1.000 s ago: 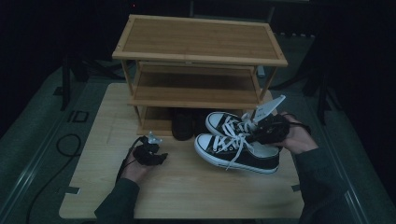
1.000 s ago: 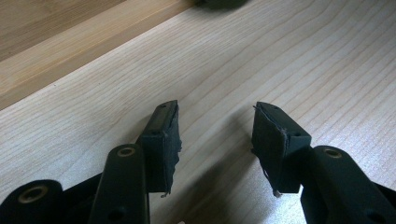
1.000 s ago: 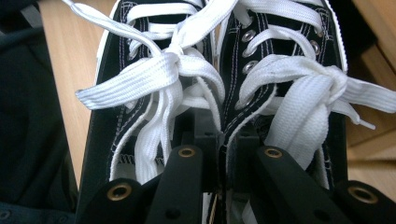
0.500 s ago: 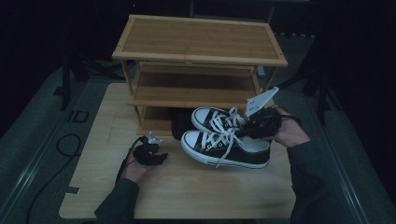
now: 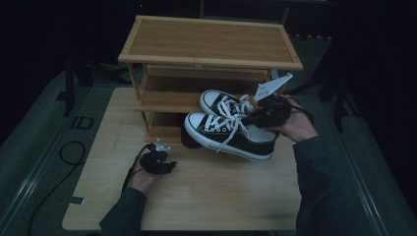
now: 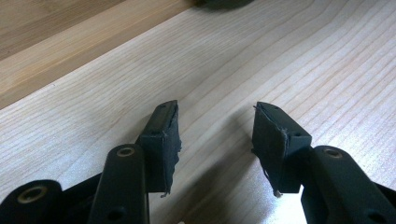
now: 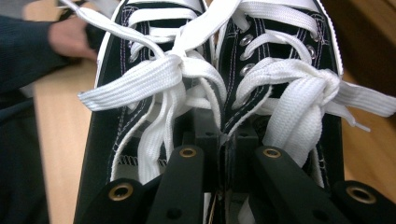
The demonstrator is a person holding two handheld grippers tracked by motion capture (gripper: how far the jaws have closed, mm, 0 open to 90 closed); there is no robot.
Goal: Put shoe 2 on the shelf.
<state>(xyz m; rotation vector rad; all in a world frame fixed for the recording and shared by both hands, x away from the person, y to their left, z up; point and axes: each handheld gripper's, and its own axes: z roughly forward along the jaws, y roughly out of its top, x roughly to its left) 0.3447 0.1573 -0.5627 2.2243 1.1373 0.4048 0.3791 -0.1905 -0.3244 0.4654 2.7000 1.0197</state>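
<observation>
High view: right tool [image 5: 255, 117] carries the pair of sneakers [image 5: 230, 129] off the worktop [image 5: 206, 196], near its far edge before the shoe rack [image 5: 211, 49], probably bound for a shelf.

Left gripper view: left tool [image 6: 215, 135] gapes empty over bare wood.

Right gripper view: jaws pinch both inner collars together; keep the soles level and clear the shelf lip.

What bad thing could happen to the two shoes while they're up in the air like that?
The right tongs pinch both shoes together by their inner edges alone, so one might slip out and drop onto the table. The loose laces dangle and could snag on the wooden rack right behind. The shoes also hang close to the rack's middle shelf, so their toes could bump it.
</observation>
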